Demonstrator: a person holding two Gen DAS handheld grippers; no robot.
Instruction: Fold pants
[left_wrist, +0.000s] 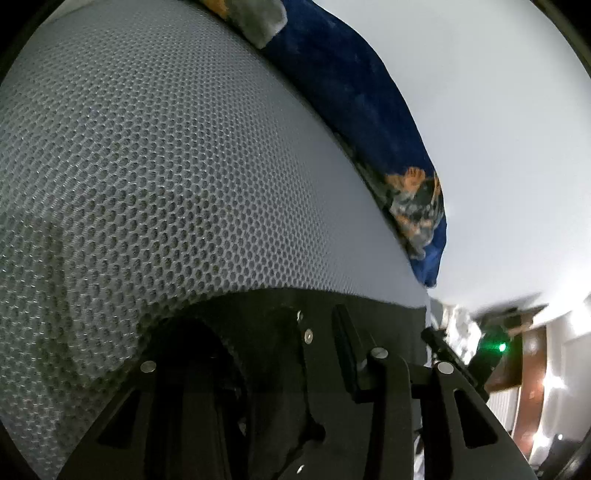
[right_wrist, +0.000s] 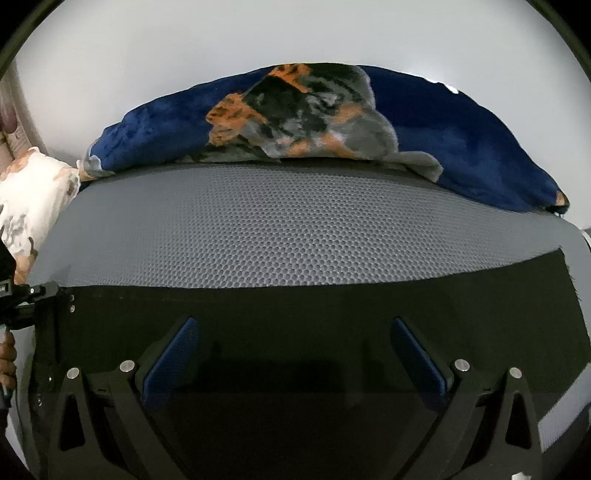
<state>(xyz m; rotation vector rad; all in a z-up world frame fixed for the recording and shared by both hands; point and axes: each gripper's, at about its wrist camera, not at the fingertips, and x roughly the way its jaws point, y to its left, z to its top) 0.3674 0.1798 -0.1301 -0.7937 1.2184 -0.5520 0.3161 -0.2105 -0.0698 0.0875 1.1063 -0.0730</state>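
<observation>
Grey mesh mattress (right_wrist: 295, 229), white wall (right_wrist: 184, 48)

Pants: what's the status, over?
Left gripper at pants edge, fabric between jaws, grip unclear. Right gripper open over pants. Blue blanket lies beyond, apart.

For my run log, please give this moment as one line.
task: fold pants | left hand-held gripper: on black pants, grip unclear | right hand-held gripper: open above pants | surface: grey mesh mat

Dim, cool light in both views; strong fisheye bending, black corners. Pants (right_wrist: 295, 332) near-black, no detail. Right gripper (right_wrist: 295, 354) casts a soft shadow just behind its tips. Green LED glare (left_wrist: 501, 347) and blur right of left gripper (left_wrist: 321, 354).
</observation>
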